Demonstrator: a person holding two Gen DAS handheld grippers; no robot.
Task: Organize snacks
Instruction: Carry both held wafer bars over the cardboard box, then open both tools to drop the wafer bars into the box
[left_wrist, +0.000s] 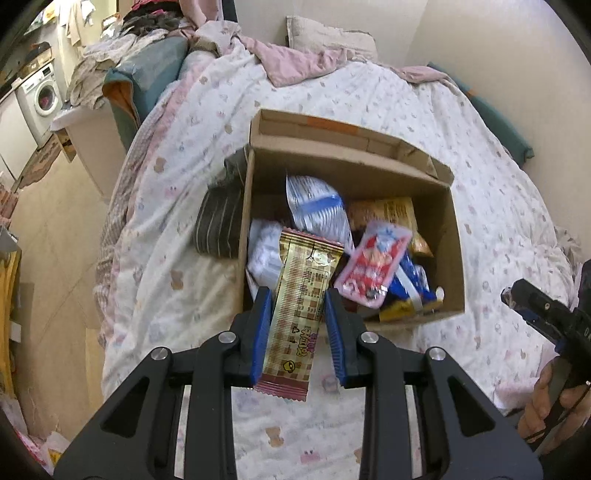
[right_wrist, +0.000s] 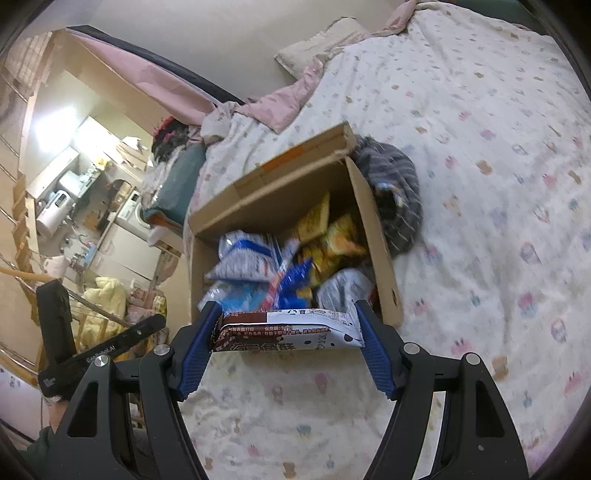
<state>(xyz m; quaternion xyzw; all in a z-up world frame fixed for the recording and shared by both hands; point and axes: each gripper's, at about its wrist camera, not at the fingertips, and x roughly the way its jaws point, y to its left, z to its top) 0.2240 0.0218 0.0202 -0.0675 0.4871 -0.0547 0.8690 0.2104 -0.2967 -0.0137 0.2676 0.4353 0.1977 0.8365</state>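
Observation:
An open cardboard box (left_wrist: 452, 236) (right_wrist: 376, 236) full of snack packets sits on the bed. My left gripper (left_wrist: 299, 299) is shut on a long gold wafer packet (left_wrist: 301, 295), held upright just in front of the box's near wall. Inside the box lie a blue-and-white bag (left_wrist: 317, 210), a pink packet (left_wrist: 373, 266) and yellow bags (right_wrist: 325, 236). My right gripper (right_wrist: 288, 314) is shut on a brown-and-white snack packet (right_wrist: 291, 328), held crosswise between the blue pads, near the box's front edge. The right gripper also shows at the left wrist view's right edge (left_wrist: 532, 306).
A quilt with a small animal print (left_wrist: 388, 110) (right_wrist: 480, 184) covers the bed. Dark striped cloth (left_wrist: 219, 221) (right_wrist: 397, 195) lies against the box. A pillow (left_wrist: 328, 37) and pink sheet sit at the head. Floor, washing machine (left_wrist: 40, 96) and clutter lie left of the bed.

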